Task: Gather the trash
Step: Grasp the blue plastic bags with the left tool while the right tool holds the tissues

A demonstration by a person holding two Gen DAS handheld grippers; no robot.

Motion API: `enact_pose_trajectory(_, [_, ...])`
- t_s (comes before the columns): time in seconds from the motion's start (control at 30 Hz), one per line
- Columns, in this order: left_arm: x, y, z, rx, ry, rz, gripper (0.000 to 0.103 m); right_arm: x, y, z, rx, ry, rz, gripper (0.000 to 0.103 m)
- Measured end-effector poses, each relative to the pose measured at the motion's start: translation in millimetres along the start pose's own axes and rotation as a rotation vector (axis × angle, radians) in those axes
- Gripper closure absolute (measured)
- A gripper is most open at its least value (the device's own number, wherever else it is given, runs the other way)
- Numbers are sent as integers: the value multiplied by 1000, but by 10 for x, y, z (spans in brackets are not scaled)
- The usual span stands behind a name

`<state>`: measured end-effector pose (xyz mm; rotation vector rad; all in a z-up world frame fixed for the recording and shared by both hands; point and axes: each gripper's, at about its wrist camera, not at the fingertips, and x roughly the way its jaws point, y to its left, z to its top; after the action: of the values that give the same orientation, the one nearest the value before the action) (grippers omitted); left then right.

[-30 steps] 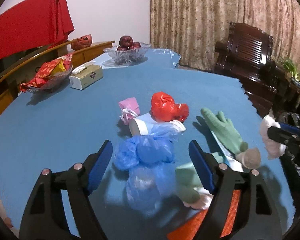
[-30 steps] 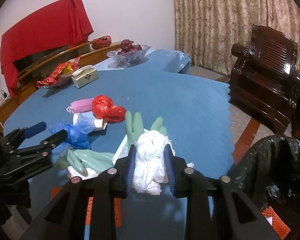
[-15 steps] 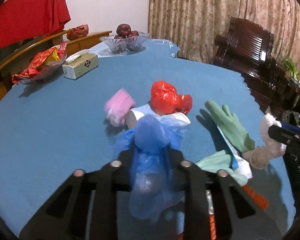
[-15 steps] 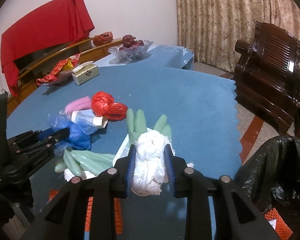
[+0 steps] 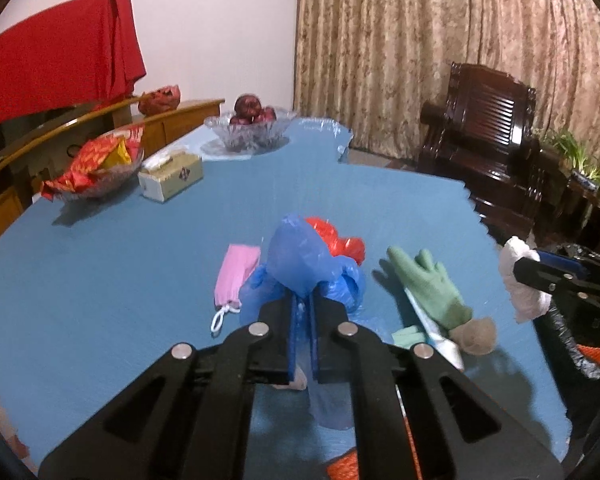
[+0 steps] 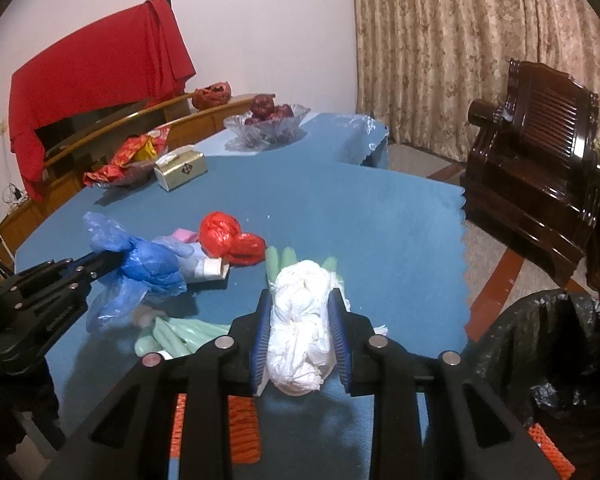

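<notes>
Above the blue table [image 5: 100, 280], left gripper [image 5: 302, 308] pinches blue bag [image 5: 300, 260]; right gripper [image 6: 300, 320] clamps white wad [image 6: 300, 328].

Most of the red bag [image 5: 336, 240] is hidden behind the blue bag [image 5: 300, 264] in the left wrist view. The bin bag [image 6: 548, 352] is cut off at the right edge. The second green glove [image 6: 180, 336] is partly covered by the gripper frame, and whatever's printed on the tissue box [image 6: 182, 169] can't be read.

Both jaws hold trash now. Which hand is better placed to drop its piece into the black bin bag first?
Right. The right gripper, shut on the white wad, has the black bin bag just beside it.
</notes>
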<state>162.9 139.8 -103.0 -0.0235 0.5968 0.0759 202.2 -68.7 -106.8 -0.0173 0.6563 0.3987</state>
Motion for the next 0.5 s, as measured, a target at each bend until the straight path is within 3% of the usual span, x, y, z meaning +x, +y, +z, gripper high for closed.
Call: enact_pose_trajectory(0.5, [-491,-380,215,34,-77,-75,99,-524,-150,83,37,-75,-8,75])
